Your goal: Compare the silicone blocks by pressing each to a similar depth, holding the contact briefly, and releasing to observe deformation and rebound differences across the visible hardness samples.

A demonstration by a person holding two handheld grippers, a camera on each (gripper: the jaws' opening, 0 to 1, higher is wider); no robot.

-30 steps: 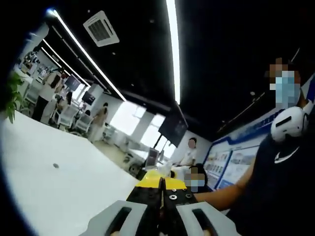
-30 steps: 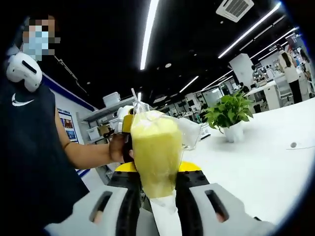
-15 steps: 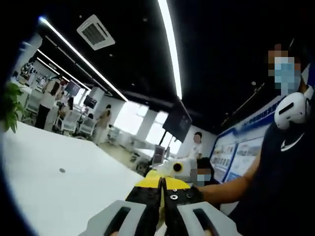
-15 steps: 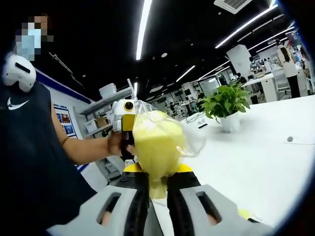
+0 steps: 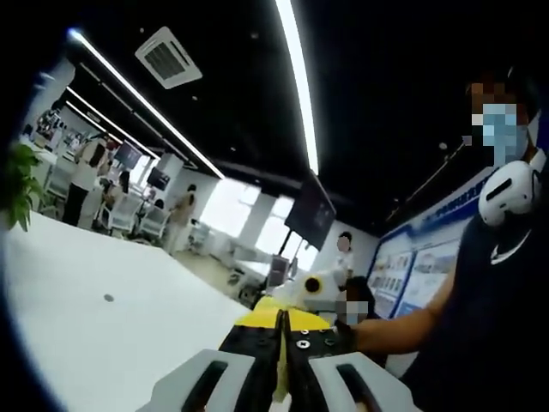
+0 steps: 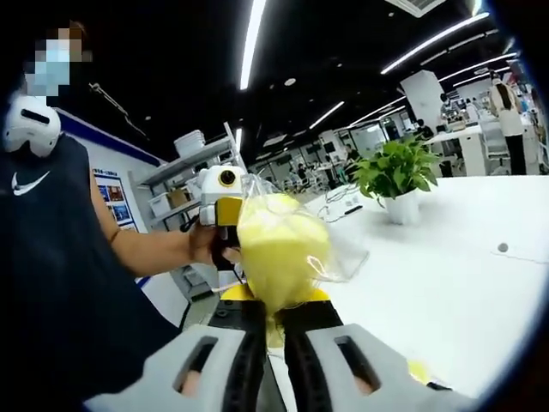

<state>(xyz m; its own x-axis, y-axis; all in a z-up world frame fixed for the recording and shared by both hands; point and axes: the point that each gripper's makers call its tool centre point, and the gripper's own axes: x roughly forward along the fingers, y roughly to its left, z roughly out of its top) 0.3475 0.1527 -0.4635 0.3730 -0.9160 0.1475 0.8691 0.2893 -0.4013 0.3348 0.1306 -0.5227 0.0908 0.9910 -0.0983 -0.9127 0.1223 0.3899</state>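
Right gripper [image 6: 273, 311] is raised above the white table [image 6: 446, 283], its 2 jaws pinched narrow on the lower edge of a yellow silicone block [image 6: 281, 249] wrapped in a clear plastic bag [image 6: 339, 257]. The left gripper [image 6: 221, 199] shows just behind the block, held by a hand [image 6: 203, 245]. In the left gripper view, the left gripper [image 5: 280, 360] has its jaws nearly together on a thin yellow sliver; what it is cannot be told. A potted plant [image 6: 395, 176] stands on the table, well apart.
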